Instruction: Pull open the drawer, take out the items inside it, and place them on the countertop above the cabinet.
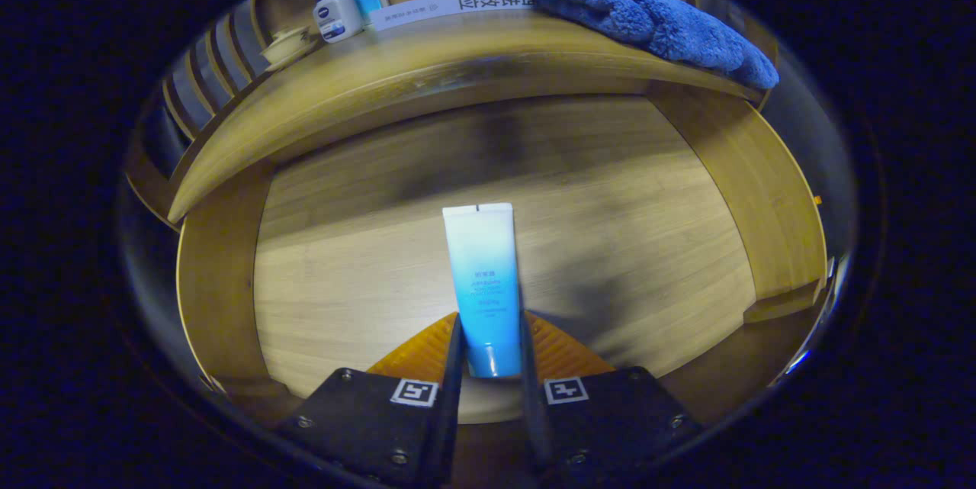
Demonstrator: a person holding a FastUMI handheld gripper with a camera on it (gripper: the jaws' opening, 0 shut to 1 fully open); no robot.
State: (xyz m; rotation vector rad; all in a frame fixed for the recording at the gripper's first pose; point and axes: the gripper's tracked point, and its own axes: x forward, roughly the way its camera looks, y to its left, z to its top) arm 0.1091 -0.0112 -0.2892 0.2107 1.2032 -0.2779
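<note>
On the surface (427, 69) above, a white bottle (336, 14) is sitting left of a fluffy blue towel (656, 16). The hand-held gripper (488, 355) is squeezing the blue tube (482, 275) between its 2 fingers, over the open drawer (610, 191).

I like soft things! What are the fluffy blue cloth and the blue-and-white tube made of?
The fluffy blue cloth looks like plush fabric: shaggy, matte pile. The blue-and-white tube, pinched by the gripper, seems smooth plastic with a slight sheen.
</note>
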